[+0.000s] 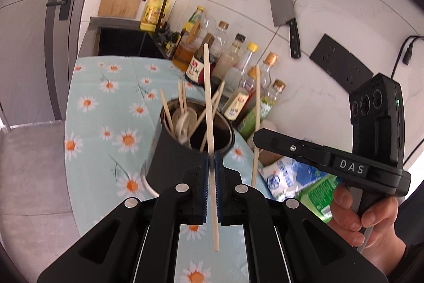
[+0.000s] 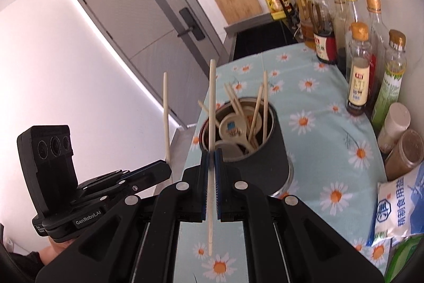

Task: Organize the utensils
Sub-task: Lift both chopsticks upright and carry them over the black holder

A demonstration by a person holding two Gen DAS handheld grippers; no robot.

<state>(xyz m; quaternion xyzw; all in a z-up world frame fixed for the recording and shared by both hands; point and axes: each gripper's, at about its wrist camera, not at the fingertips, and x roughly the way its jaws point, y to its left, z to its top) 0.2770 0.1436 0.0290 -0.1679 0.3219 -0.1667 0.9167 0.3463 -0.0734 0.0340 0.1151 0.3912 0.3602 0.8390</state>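
- Left tongs [image 1: 211, 171] pinch one chopstick [image 1: 209, 108] near its lower third; right tongs [image 2: 211, 163] pinch a second chopstick [image 2: 211, 129] likewise; both sticks stand near upright, long axis vertical, above and just short of the utensil holder [image 2: 265, 155].
- Judgement: keep each stick vertical, centre its lower tip over the holder's mouth, lower, then release.
- The holder stands on the daisy-cloth desk [image 2: 318, 97], already holding chopsticks and spoons [image 2: 230, 126]; sauce bottles [image 2: 359, 76] stand behind it.

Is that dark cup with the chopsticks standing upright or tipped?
Tipped: the dark cup leans on the tablecloth, its base edge lifted.
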